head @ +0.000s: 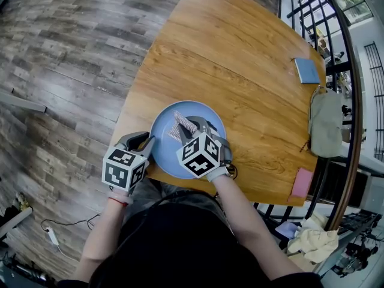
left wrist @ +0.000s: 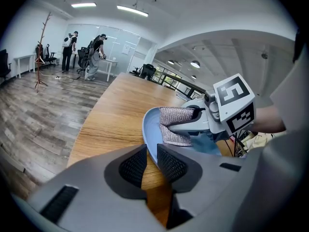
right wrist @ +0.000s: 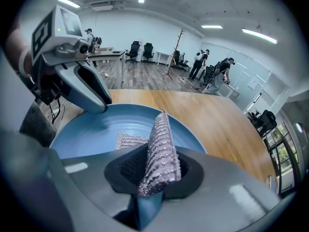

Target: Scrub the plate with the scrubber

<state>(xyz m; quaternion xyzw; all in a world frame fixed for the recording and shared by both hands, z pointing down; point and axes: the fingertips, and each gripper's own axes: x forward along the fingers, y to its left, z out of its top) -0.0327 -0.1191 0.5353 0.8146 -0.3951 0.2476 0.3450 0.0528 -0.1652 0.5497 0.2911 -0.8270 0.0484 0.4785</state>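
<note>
The blue plate (head: 207, 117) sits at the 6 o'clock edge of the wooden desk (head: 240, 59), right in front of the person. The left tongs (head: 146, 144) are clamped on its rim at about 8 o'clock; the left gripper view shows the ribbed pads nearly together with the thin edge of the plate running between them, so the dish looks pinned and slightly lifted on that side.

The right tongs (head: 192, 126) reach in over the plate from 5 o'clock and are closed on the silvery mesh scrubber (head: 182, 123). In the right gripper view the folded cloth stands upright between the pads, and a loose flap trails forward onto the blue surface near the plate's centre. Its long axis runs roughly from 11 to 5 o'clock, in line with the tongs that hold it.

The scrubbing hand is therefore already over the work. The bare part of the plate lies mostly from 12 to 3 o'clock of the scrubber, so strokes would likely sweep that way while the left side braces against sliding
</note>
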